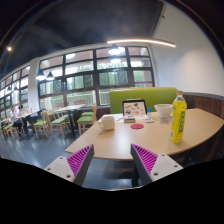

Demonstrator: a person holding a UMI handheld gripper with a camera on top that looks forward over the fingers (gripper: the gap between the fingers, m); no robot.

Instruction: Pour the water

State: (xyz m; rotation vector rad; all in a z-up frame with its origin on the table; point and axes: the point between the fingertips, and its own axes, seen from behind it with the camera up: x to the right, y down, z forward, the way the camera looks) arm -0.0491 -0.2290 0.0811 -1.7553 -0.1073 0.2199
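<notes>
1. Large dark windows and a long ceiling light back a café-like room with green chairs (60, 122).
2. Bottle (179, 117): tall, yellow-green, upright near the edge of the round pale wooden table (150, 140), beyond the right finger.
3. White cup (163, 111): just beside the bottle, further back; a second white cup (108, 122) and a flat red coaster (136, 126) lie apart from it.
4. Gripper (113, 160): held level before the table, magenta-padded fingers (80, 158) spread apart, nothing between them.

One bottle (179, 117), two cups (163, 112) (108, 122), one coaster (137, 126).
</notes>
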